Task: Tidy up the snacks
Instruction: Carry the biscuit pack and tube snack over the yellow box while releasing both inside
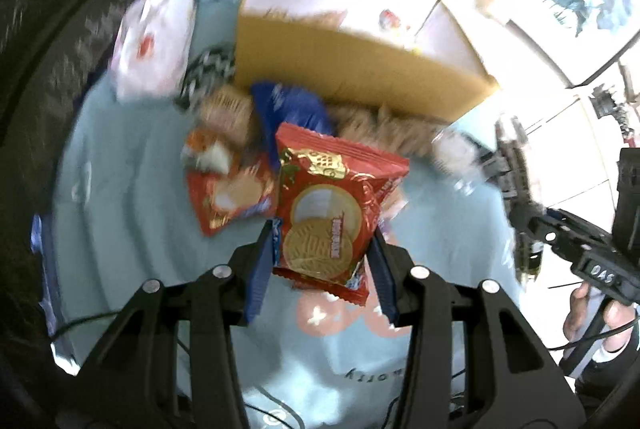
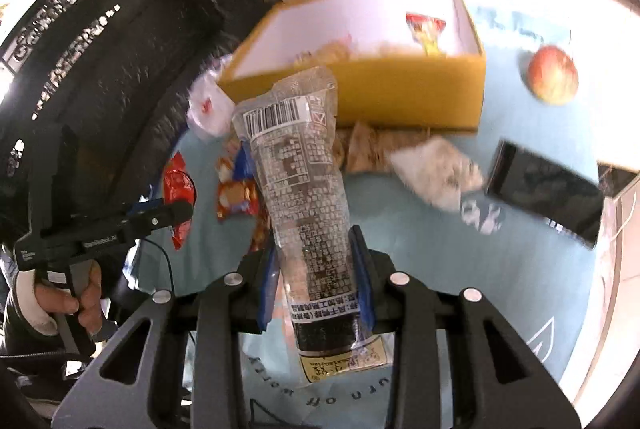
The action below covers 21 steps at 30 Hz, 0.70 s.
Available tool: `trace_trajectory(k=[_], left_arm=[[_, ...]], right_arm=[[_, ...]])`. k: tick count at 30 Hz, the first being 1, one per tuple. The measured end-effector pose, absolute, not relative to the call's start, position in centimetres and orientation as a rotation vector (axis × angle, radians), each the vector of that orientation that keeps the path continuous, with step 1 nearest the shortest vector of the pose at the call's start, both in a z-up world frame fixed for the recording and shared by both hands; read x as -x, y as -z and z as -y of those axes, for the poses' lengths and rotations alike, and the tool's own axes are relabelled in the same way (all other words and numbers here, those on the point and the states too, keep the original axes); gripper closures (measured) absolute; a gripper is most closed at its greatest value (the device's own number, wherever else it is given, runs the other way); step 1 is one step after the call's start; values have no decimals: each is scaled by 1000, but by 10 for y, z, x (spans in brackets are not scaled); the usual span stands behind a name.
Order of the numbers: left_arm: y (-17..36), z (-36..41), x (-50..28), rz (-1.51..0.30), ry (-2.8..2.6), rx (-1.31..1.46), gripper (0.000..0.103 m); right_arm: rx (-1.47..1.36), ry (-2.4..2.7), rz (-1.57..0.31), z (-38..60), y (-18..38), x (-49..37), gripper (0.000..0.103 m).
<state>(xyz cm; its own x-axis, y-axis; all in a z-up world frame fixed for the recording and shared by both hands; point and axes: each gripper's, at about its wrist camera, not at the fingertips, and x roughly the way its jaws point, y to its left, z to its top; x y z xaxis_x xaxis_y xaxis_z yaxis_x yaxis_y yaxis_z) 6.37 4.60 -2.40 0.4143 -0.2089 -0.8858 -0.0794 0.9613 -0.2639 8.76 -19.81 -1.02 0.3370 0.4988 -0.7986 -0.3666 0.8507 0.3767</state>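
Observation:
My left gripper [image 1: 322,249] is shut on a red biscuit packet [image 1: 332,205] with gold print, held above the light blue cloth [image 1: 120,209]. My right gripper [image 2: 316,277] is shut on a long clear wrapper with a barcode [image 2: 300,181], standing upright between the blue pads. Behind both lies the yellow box [image 2: 400,93], open, with a few snacks inside. More packets lie in a heap on the cloth in front of the box: a red one [image 1: 228,197], a blue one [image 1: 288,105] and a white one [image 1: 152,37]. The left gripper also shows in the right wrist view [image 2: 160,217], held by a hand.
An apple [image 2: 554,75] sits on the cloth right of the box. A dark phone [image 2: 544,189] lies at the right. A white crumpled wrapper [image 2: 436,169] rests before the box. A dark patterned seat back [image 2: 100,49] rises at the left. Cables trail near the cloth's front edge.

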Motion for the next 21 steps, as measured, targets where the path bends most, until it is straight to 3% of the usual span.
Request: trace_trajectory(k=[8, 21], left_arm=[[-24, -25, -89, -1042, 128, 249, 58], [-43, -7, -199, -991, 124, 222, 58]], right_arm=[[-152, -503, -950, 204, -19, -109, 69], [-139, -424, -801, 175, -44, -180, 67]])
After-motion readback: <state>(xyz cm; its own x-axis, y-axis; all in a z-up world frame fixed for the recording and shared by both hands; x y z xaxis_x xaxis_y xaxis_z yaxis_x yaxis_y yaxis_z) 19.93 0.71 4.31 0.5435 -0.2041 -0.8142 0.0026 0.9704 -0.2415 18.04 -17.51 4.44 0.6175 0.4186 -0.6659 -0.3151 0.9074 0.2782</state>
